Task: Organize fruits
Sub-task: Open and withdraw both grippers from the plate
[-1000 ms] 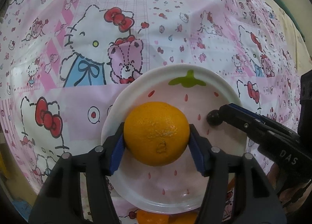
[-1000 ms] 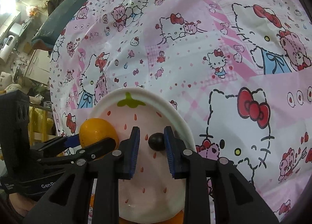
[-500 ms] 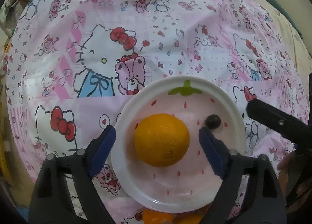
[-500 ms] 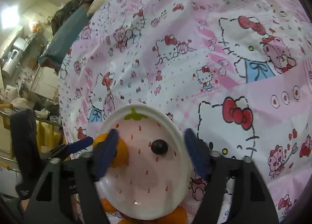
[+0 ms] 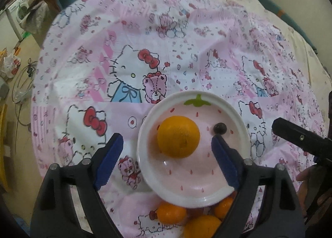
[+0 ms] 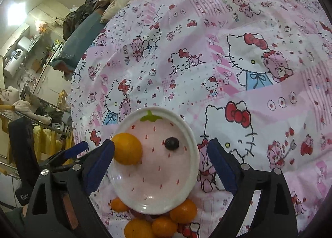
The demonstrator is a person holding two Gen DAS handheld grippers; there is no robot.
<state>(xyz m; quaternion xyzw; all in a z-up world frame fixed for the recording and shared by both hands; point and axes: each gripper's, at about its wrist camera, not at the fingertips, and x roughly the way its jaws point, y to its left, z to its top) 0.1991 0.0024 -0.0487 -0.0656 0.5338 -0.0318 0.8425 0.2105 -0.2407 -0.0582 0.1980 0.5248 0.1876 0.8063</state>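
Observation:
A white plate (image 5: 145, 134) with a strawberry print lies on the pink cartoon cloth. On it sit an orange (image 5: 178, 136) and, to its right, a small dark berry (image 5: 220, 128). My left gripper (image 5: 166, 138) hangs open above the orange, its blue pads well clear on both sides. In the right wrist view the plate (image 6: 157, 177) holds the orange (image 6: 127, 148) at its left rim and the berry (image 6: 171, 143) near the middle. My right gripper (image 6: 160, 144) is open and its jaws are opening wider, above the berry without touching it.
Several loose oranges (image 6: 183, 212) lie bunched on the cloth (image 5: 186, 40) just below the plate's near rim. The cloth spreads wide beyond the plate. Left of the cloth's edge are floor clutter and a washing machine (image 5: 19, 10). A hand (image 5: 305, 177) shows at the right.
Both grippers let go: the left released the orange, the right released the berry, both now on the plate. Both grippers opened wide and rose and drew back, so more cloth shows.

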